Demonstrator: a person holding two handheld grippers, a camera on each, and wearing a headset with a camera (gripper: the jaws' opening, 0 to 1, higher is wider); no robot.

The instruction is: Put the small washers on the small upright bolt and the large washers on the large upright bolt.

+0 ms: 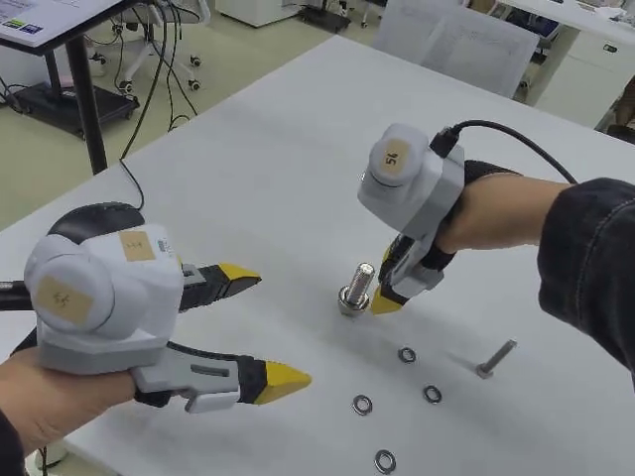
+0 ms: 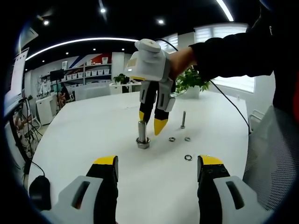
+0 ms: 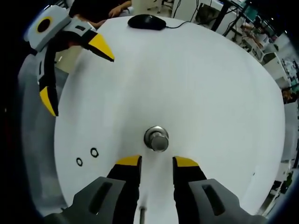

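Observation:
A large silver bolt (image 1: pixel 355 288) stands upright, head down, at the middle of the white table (image 1: pixel 268 149). My right gripper (image 1: pixel 382 297) points down right beside the bolt's shaft, its jaws a little apart with nothing between them; from above, the large bolt (image 3: pixel 156 138) lies just ahead of its tips. A small bolt (image 1: pixel 494 359) stands to the right. Several washers (image 1: pixel 407 354) lie loose on the table in front of the bolts. My left gripper (image 1: pixel 266 325) hovers wide open at the lower left, aimed at the large bolt (image 2: pixel 142 135).
A black mouse (image 3: pixel 147 21) with its cable lies near the table's far left edge. A desk on a black stand (image 1: pixel 69 59) is on the floor beyond the table. White cabinets stand at the back right.

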